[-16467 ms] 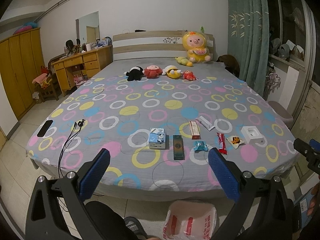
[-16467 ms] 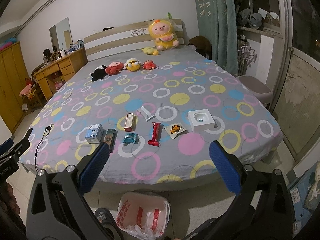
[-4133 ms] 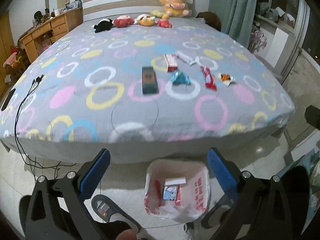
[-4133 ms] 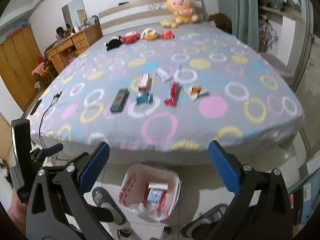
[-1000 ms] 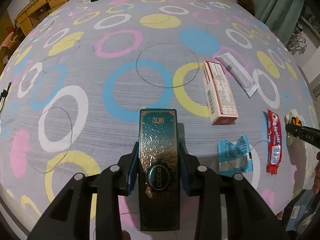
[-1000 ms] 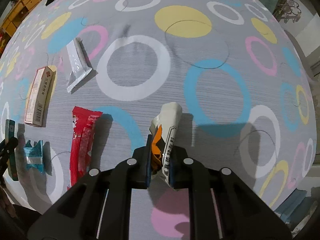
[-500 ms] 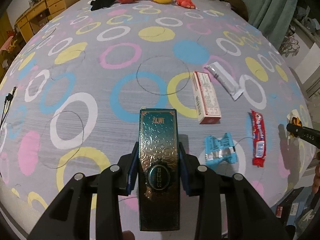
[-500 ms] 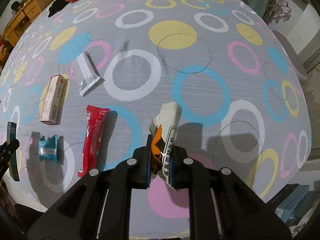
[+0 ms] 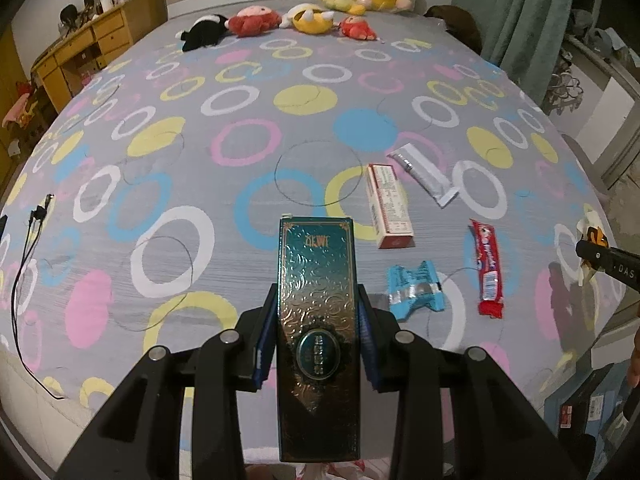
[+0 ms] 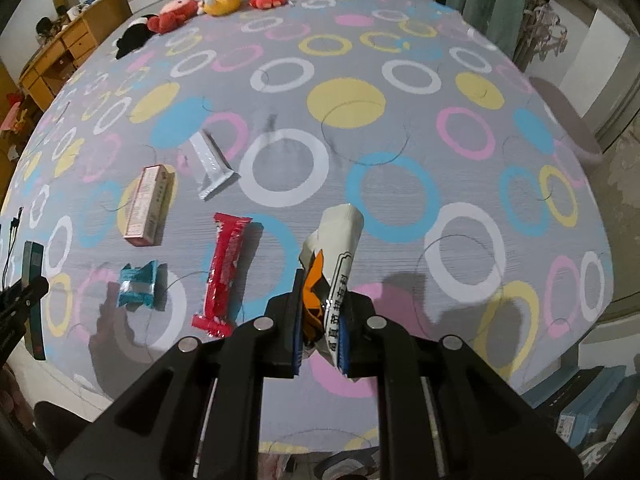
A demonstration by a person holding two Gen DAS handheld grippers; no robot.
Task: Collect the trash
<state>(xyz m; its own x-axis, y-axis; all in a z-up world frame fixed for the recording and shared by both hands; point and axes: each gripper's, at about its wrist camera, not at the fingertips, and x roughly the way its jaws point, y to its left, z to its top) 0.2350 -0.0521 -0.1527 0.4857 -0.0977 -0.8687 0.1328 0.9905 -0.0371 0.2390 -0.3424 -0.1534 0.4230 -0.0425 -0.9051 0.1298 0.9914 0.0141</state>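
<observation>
My left gripper [image 9: 316, 332] is shut on a long dark green embossed box [image 9: 316, 300] and holds it above the bed's front edge. My right gripper [image 10: 320, 320] is shut on a white and orange snack wrapper [image 10: 334, 248], also lifted off the bed. On the bedspread lie a red snack bar wrapper [image 10: 224, 268], a blue wrapper [image 10: 138, 284], a pink-white carton [image 10: 148, 204] and a white tube wrapper [image 10: 210, 164]. The same items show in the left wrist view: red wrapper [image 9: 488, 266], blue wrapper [image 9: 414, 290], carton [image 9: 390, 204], tube wrapper [image 9: 426, 174].
The bed [image 9: 200, 152] has a grey sheet with coloured rings. Plush toys [image 9: 280, 20] line its head. A black cable [image 9: 28, 248] lies at the left edge. A wooden desk [image 9: 92, 52] stands left; curtains [image 9: 520, 8] and boxes [image 9: 592, 404] are to the right.
Both grippers have pulled back and up from the bed, each still holding its item. More of the bed and its front edge shows now.
</observation>
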